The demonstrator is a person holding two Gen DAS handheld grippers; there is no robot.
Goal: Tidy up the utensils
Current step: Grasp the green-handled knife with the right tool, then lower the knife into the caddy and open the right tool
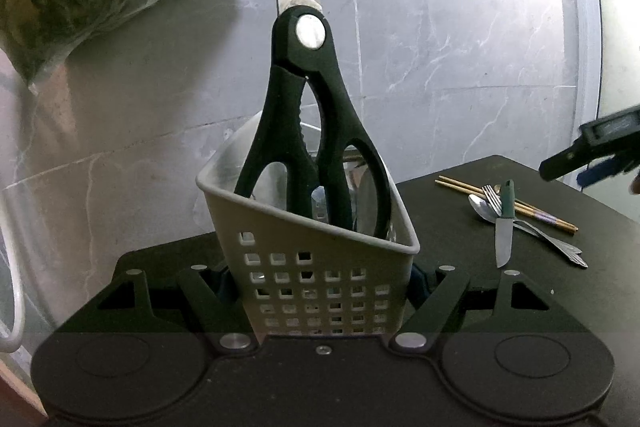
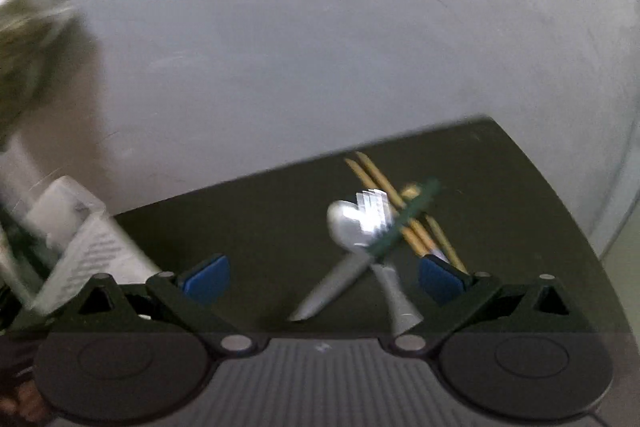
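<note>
surface: dark table (image 1: 500,307) | on it: chopsticks (image 1: 460,186), spoon (image 1: 480,207), fork (image 1: 493,197), green-handled knife (image 1: 505,227), all piled tog. | grey perforated caddy (image 1: 320,287) w/ scissors (image 1: 308,99)

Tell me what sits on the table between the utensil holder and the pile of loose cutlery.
Nothing: in the left wrist view only bare dark table separates the utensil holder from the knife, fork, spoon and chopsticks.

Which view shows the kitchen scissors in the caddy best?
The left wrist view: the kitchen scissors stand centred and sharp, handles down in the grey utensil caddy. The right wrist view shows only the blurred caddy at its left edge; no scissors discernible.
</note>
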